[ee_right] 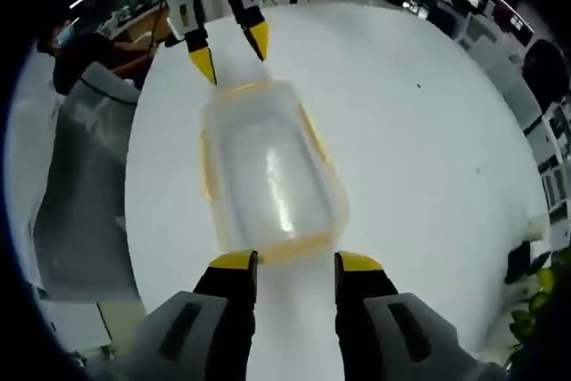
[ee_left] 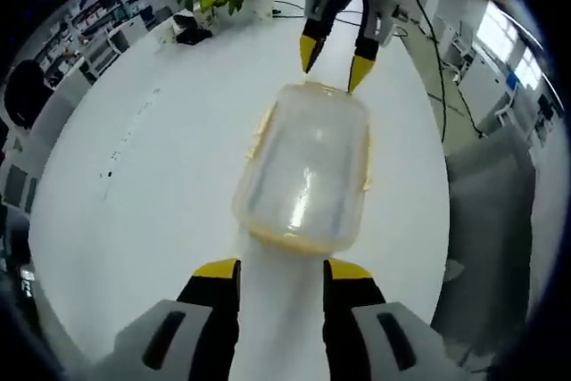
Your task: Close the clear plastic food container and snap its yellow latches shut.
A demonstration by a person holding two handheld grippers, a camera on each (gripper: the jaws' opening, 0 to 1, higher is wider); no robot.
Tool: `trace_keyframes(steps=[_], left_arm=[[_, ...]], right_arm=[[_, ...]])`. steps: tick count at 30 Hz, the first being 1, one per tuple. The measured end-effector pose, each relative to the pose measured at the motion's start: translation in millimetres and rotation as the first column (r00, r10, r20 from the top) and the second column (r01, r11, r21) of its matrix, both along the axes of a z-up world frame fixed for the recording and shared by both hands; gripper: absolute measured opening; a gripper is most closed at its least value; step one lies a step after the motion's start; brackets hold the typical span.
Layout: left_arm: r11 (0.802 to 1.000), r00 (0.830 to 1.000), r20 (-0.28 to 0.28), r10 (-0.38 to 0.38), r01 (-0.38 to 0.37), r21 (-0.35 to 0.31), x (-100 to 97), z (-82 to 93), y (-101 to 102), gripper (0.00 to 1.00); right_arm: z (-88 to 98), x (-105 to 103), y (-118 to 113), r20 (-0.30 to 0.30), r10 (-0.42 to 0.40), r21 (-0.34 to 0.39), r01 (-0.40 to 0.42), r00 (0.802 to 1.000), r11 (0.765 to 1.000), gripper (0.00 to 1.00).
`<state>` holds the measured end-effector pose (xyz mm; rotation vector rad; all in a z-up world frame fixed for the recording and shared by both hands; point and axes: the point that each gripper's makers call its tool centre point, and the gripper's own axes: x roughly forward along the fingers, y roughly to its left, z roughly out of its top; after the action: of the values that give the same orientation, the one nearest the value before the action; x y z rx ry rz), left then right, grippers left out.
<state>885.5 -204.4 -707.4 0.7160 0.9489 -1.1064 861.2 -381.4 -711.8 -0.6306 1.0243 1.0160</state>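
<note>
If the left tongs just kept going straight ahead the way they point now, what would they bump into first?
Most likely the near end of the clear food container, lying directly ahead of the open left tongs on the white table. The right tongs wait at its far end.

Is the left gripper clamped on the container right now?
No. In the left gripper view the left gripper has its jaws apart, just short of the container's near end, with white table showing between them.

2 views face each other, close over shared container.
</note>
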Motion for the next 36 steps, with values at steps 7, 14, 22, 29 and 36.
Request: trace_keyframes(steps=[7, 14, 22, 29, 36], left_arm=[[0.997, 0.997, -0.001, 0.074, -0.074, -0.024, 1.4, -2.5, -3, 0.28], [0.992, 0.993, -0.001, 0.119, -0.119, -0.034, 0.5, -2.4, -7, 0.27], [0.982, 0.983, -0.013, 0.184, -0.185, -0.033, 1.5, -3.9, -5, 0.27], [0.957, 0.96, -0.059, 0.272, -0.277, -0.086, 1.2, -3.1, -6, 0.24], [0.949, 0.954, -0.076, 0.289, -0.296, -0.107, 0.9, -1.0, -10, 0.24]], right_arm=[[-1.6, -3, 0, -0.013, -0.08, 0.016, 0.08, 0.997, 0.997, 0.28], [2.6, -3, 1, -0.013, -0.104, 0.034, 0.104, 0.995, 0.994, 0.27], [5.6, 2, 4, -0.011, -0.158, 0.069, 0.158, 0.987, 0.985, 0.25], [4.5, 6, 5, -0.053, -0.293, 0.143, 0.297, 0.955, 0.944, 0.22], [2.1, 5, 4, -0.06, -0.318, 0.157, 0.323, 0.946, 0.933, 0.21]])
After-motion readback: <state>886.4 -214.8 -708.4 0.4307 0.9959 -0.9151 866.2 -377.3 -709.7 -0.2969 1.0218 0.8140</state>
